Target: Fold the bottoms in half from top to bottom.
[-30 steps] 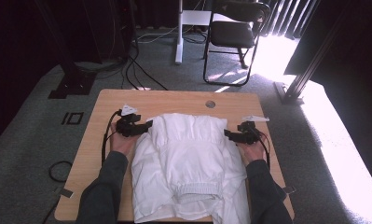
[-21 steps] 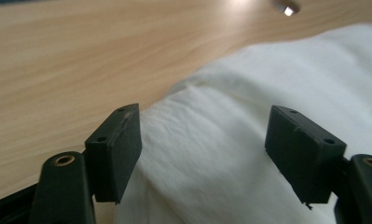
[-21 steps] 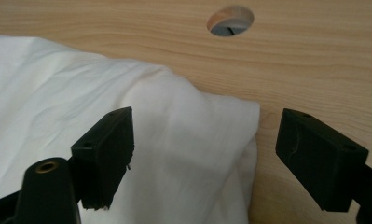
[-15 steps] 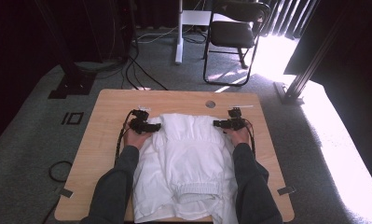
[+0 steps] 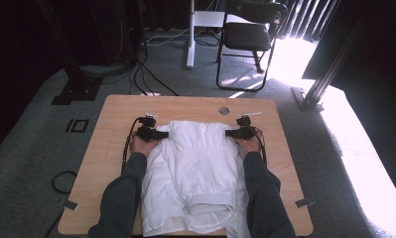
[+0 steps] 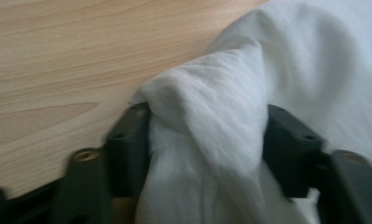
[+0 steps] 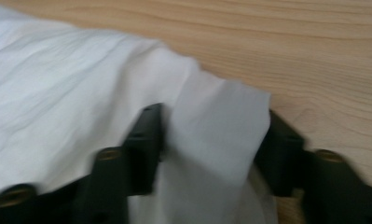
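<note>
A white garment (image 5: pixel 195 168) lies spread on the wooden table (image 5: pixel 116 114), its elastic hem toward the near edge. My left gripper (image 5: pixel 162 134) is at the garment's far left corner, and its jaws have just been closing. A bunched fold of the cloth (image 6: pixel 211 140) fills the gap between them, pressed on both sides. My right gripper (image 5: pixel 231 133) is at the far right corner, and its jaws have also just been closing. They pinch a flat fold of the same cloth (image 7: pixel 216 140). Both forearms in dark sleeves lie along the garment's sides.
A round hole (image 5: pixel 224 110) sits in the tabletop near the far edge. Bare wood borders the garment on the left, right and far sides. Beyond the table stand a black chair (image 5: pixel 250 34), a white post (image 5: pixel 190 34) and floor cables (image 5: pixel 151 74).
Both hands have moved inward from the garment's sides to its far corners. The jaws of both grippers have closed onto the cloth, and the far part of the garment looks narrower.
</note>
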### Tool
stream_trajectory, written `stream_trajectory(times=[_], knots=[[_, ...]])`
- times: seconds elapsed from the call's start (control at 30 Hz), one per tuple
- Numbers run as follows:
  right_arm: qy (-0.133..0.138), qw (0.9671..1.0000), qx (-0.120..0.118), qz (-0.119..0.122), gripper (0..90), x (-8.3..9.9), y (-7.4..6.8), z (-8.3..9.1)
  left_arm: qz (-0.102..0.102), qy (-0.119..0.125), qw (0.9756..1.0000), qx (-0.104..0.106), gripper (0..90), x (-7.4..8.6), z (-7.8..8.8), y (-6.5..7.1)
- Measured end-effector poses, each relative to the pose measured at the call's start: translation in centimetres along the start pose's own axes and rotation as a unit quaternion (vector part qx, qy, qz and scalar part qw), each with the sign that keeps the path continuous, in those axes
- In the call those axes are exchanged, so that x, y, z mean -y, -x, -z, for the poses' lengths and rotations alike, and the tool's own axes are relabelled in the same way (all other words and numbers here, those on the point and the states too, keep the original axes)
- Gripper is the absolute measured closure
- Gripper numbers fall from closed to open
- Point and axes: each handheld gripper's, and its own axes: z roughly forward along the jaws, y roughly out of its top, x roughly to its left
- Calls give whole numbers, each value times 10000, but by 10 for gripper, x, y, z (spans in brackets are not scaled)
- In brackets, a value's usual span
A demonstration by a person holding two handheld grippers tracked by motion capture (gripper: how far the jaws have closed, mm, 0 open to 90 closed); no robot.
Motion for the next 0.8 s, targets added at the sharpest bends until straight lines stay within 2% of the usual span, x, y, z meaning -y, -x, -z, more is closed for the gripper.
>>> stream_trajectory(times=[0.07,0.17,0.23,0.27,0.37,0.47,0.6,0.7,0.8], knots=[[-55,9999,-129,9,770,1,-2,-1,9,-39,9999,118,621,0,0,0],[-52,9994,-235,-230,841,1,4,2,126,25,9996,267,753,2,3,-4],[33,9991,-276,-320,858,2,9,5,-34,66,9997,225,783,2,6,-2],[44,9989,-311,-345,859,3,11,6,-74,109,9997,225,786,1,7,-2],[190,9981,-403,-425,861,4,15,9,35,238,9991,337,792,-1,14,-6],[314,9975,-480,-402,860,5,15,13,-81,282,9989,354,792,-4,21,-5],[573,9962,-586,-286,860,1,15,27,-124,539,9973,493,791,-8,34,-3],[839,9941,-682,-105,859,-5,14,43,-202,650,9964,510,791,-11,41,-2],[1143,9905,-762,85,858,-12,12,61,-314,1014,9928,558,791,-20,59,2]])
